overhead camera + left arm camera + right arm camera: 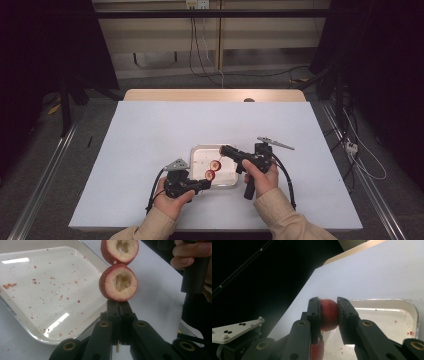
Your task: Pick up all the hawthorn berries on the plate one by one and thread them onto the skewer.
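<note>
Left hand-held gripper (pixel 117 306) clamped on the thin skewer (pixel 117 348), right hand-held gripper (pixel 329 315) clamped on the upper cored fruit (pixel 328 314) above the tray (pixel 196 152): risks splitting it or snapping the stick if pushed askew.

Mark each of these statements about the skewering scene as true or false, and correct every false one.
1. The left gripper is shut on a thin wooden skewer. True.
2. Two cored red fruit pieces sit on that skewer, the lower fruit piece just above the jaws. True.
3. The right gripper hangs open over the tray. False: its jaws are clamped on the upper fruit piece.
4. The white tray holds a pile of whole fruit. False: it carries only scattered red crumbs.
5. The tray stands on a bare wooden tabletop. False: it stands on a white sheet that covers the table.
</note>
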### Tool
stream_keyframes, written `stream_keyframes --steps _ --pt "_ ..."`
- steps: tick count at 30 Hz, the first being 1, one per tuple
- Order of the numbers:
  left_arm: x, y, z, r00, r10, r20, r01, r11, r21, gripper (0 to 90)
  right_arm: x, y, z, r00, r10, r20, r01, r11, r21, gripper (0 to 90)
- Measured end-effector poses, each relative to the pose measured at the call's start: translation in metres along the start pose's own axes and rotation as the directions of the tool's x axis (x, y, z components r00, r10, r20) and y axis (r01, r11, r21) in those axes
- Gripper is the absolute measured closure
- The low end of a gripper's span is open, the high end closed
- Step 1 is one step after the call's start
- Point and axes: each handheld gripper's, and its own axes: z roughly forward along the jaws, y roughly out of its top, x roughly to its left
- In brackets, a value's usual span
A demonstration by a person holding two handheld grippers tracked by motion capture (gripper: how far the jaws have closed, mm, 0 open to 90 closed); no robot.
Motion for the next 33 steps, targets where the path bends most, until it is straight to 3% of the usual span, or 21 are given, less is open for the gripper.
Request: stream_keyframes --steps 33 --pt "-0.0022 0.0027 0.0 0.9995 0.029 -0.009 -0.029 0.9994 0.022 89.6 0.0007 -0.0048 0.001 0.9997 0.005 -0.025 -0.005 1.0 0.02 73.9"
